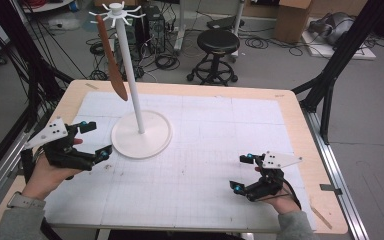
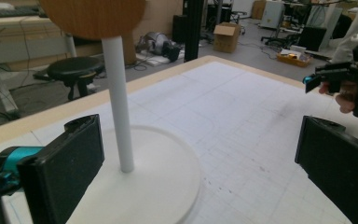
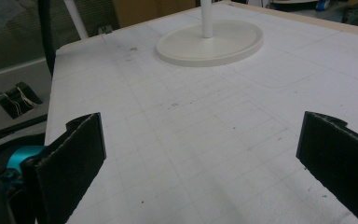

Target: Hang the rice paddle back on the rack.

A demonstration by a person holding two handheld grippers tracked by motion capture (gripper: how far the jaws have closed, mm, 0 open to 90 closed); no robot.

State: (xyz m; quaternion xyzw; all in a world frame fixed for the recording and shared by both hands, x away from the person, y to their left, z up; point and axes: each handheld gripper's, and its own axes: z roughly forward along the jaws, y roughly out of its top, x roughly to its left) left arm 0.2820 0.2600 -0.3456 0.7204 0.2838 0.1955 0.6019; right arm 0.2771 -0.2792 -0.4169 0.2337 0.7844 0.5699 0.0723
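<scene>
A white hanging stand has its round base (image 1: 141,135) on the left half of the mat, and its thin pole (image 1: 132,75) rises to a ring of hooks (image 1: 116,12). A brown wooden utensil (image 1: 111,60) hangs from one hook, blade down. My left gripper (image 1: 96,138) is open just left of the base, with nothing between its jaws. In the left gripper view the pole (image 2: 119,102) and the wooden utensil's tip (image 2: 93,16) lie ahead. My right gripper (image 1: 240,173) is open and empty near the front right of the mat. The base (image 3: 209,44) is far off in its view.
A white gridded mat (image 1: 205,150) covers the wooden table (image 1: 300,130). On the floor behind stand a black stool (image 1: 218,42) and a cardboard box (image 1: 292,17), with cables around them. Black frame legs (image 1: 330,75) flank the table.
</scene>
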